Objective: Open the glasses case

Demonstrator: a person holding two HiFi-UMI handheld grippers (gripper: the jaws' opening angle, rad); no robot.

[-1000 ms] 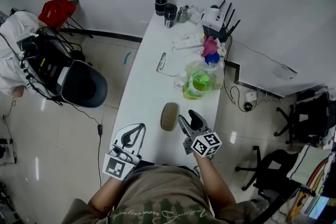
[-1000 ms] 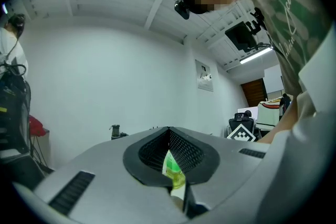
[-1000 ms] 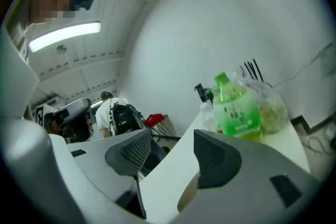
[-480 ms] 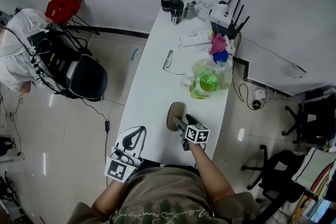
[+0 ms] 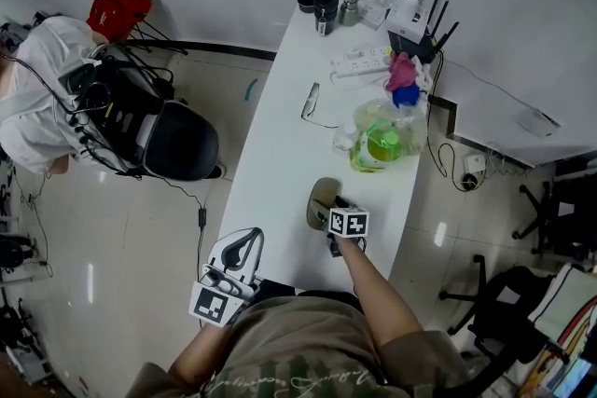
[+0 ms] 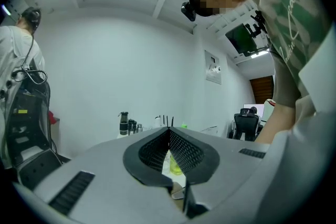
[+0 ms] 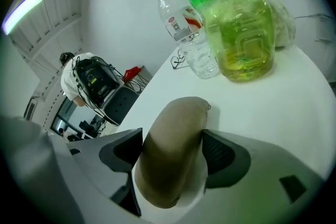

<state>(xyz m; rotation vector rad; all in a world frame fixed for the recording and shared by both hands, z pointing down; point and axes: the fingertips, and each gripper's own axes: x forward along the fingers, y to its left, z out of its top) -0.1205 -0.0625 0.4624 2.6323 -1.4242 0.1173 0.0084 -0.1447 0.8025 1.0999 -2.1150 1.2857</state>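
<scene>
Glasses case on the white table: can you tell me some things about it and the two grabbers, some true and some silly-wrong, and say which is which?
1. The glasses case is open. False: it lies shut on the white table.
2. The right gripper has the case between its jaws. True; they have just been opening and stand apart.
3. The left gripper holds the glasses. False: it is shut on nothing; the glasses lie farther up the table.
4. A green bottle stands past the case. True.
</scene>
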